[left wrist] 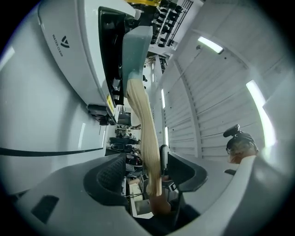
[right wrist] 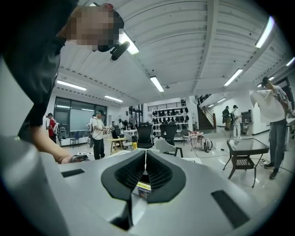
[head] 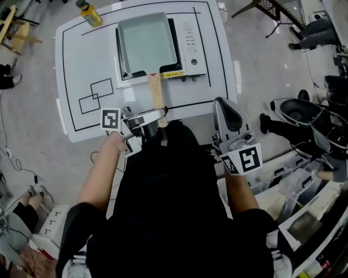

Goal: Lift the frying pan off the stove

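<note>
The stove (head: pixel 193 49) is filling the surface's (head: pixel 81 65) right half, and a yellow bottle (head: pixel 89 13) is standing at its far left corner; the left half between them is lying open for passage. The pan's wooden handle (head: pixel 156 95) is jutting toward the near edge, sitting loosely between the left tool's (left wrist: pixel 148 173) spread jaws.

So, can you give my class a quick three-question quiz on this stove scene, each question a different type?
1. True or false: the right gripper has its fingers together, holding nothing.
2. What lies between the left gripper's open fingers? A) the pan's wooden handle B) a spatula C) nothing
3. Fill in: the rectangular frying pan sits on the ____.
Key: 1 true; 2 A; 3 portable stove.
</note>
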A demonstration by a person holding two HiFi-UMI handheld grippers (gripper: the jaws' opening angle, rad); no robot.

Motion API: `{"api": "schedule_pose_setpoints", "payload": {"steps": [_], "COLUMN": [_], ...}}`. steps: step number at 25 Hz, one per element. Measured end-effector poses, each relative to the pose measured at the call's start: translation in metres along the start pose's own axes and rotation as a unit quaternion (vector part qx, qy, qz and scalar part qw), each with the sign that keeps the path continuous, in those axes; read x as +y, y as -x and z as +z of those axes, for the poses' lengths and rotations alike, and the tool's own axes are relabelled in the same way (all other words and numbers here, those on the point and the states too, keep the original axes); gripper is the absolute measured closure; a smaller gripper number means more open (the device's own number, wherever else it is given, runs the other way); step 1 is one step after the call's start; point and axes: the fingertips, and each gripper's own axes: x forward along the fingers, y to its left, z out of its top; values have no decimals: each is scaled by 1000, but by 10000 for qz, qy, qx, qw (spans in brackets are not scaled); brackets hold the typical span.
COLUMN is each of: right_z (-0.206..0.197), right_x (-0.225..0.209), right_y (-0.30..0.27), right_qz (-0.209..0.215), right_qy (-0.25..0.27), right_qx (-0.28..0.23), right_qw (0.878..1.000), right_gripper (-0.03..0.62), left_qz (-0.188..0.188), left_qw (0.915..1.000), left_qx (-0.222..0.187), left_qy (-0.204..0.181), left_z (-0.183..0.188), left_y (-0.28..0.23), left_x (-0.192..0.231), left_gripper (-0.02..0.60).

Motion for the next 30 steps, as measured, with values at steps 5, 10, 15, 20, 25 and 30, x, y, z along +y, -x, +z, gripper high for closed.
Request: {"api": "schedule_pose_setpoints", "payload": {"steps": [5, 10, 15, 20, 25, 30], "right_z": [-2, -4, -3, -5, -8, -7], "right_x": [-8, -10, -6, -6, -4, -3], "right_y": [-10, -17, -22, -22, -23, -23], "right_qz": [172, 273, 381, 392, 410, 411], "right_qy": [-34, -55, -41, -81, -100, -97], "right_qx": [62, 92, 104, 127, 157, 128], "right_qw": [9998, 9996, 9992, 9991, 9990, 9990], "right_gripper": [572, 572, 572, 572, 572, 572], "left_qz": [34, 220, 322, 218, 106, 104], "left_qw": [10000, 9998, 9995, 9998, 9999, 9998], "left_qx": [13, -1, 62, 21, -67, -13], "left_qy": [77, -26, -24, 14, 58, 195], "left_z": [1, 5, 4, 4, 6, 5], "left_y": [-8, -8, -8, -8, -9, -11], "left_x": [-3, -1, -1, -3, -3, -3], "left_gripper": [336, 455, 463, 463, 466, 471]}}
